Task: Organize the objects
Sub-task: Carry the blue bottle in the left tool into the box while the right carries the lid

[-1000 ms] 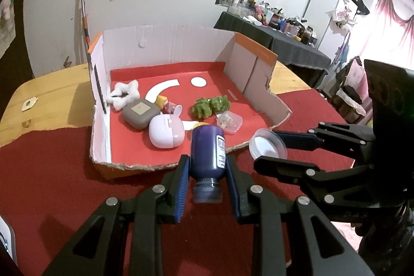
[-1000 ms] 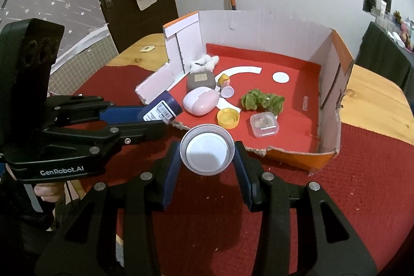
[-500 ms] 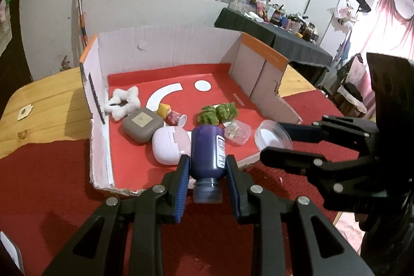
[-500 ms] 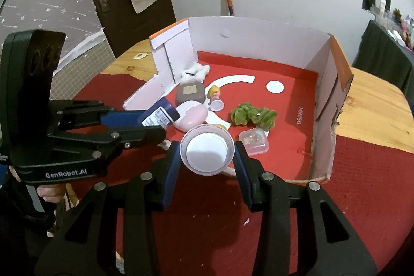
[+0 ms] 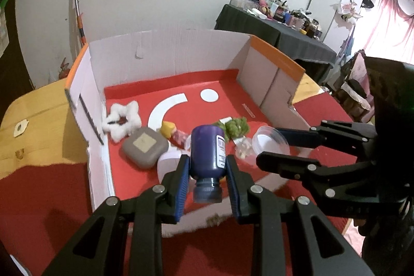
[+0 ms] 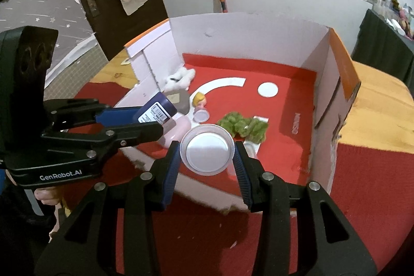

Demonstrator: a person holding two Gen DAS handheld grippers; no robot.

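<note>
Both grippers have advanced over the cardboard box point(image 5: 165, 58); left gripper point(image 5: 207, 172) grasps the blue bottle point(image 5: 207, 149), right gripper point(image 6: 207, 154) the clear lid point(image 6: 207, 153). Red cloth point(image 6: 362, 185) covers the wooden table point(image 6: 380, 105).

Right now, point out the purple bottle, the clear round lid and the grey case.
purple bottle point(image 5: 207, 149), left wrist view, on its body.
clear round lid point(image 6: 207, 152), right wrist view, on its centre.
grey case point(image 5: 145, 147), left wrist view, on its top.

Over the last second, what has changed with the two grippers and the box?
Both grippers have advanced over the cardboard box: left gripper still clamps the blue bottle, right gripper the clear round lid. Nothing was released; the items inside the box stayed put.
</note>
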